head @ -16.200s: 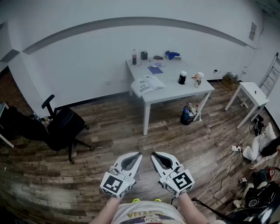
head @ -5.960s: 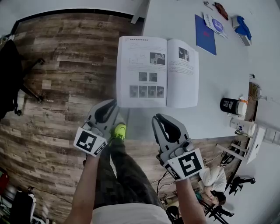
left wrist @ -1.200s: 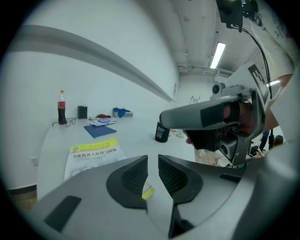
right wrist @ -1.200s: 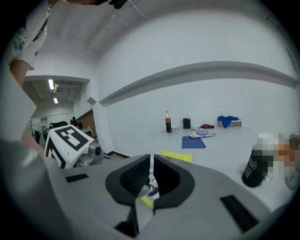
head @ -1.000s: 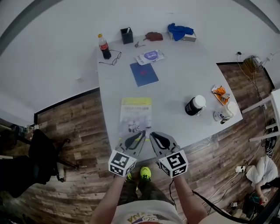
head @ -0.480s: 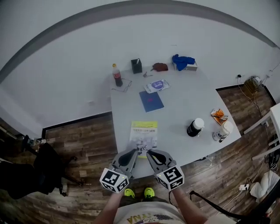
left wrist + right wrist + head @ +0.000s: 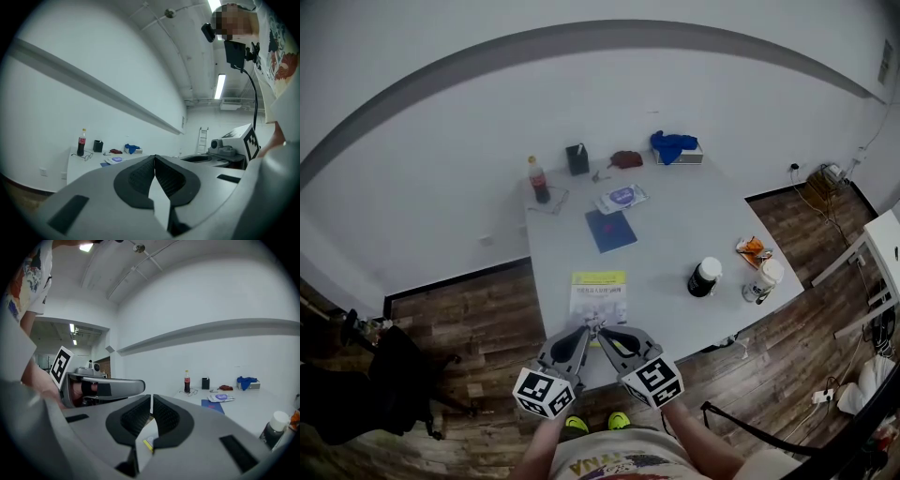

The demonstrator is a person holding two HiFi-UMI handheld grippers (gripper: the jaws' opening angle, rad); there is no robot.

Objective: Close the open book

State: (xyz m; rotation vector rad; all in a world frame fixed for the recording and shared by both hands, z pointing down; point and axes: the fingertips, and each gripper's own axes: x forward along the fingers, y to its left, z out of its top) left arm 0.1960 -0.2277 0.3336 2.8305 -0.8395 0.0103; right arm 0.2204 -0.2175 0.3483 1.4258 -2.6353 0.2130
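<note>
Well, in the head view the thin paper book with a white cover and a yellow band (image 7: 598, 297) lies shut and flat on the big white worktop (image 7: 694, 216). It sits close to the near edge and the left edge. Its long side runs away from the person toward the wall, and the yellow band is at the far end. The left gripper (image 7: 582, 332) and the right gripper (image 7: 604, 332) hang side by side by the book's near end and seem not to touch it. A bump from either one could slide the book off that edge. Nothing presses on the cover, so it might flip open again. In the left gripper view the jaws are pressed together on nothing. In the right gripper view the jaws are together too and hold nothing, and a bit of the book shows below them.
</note>
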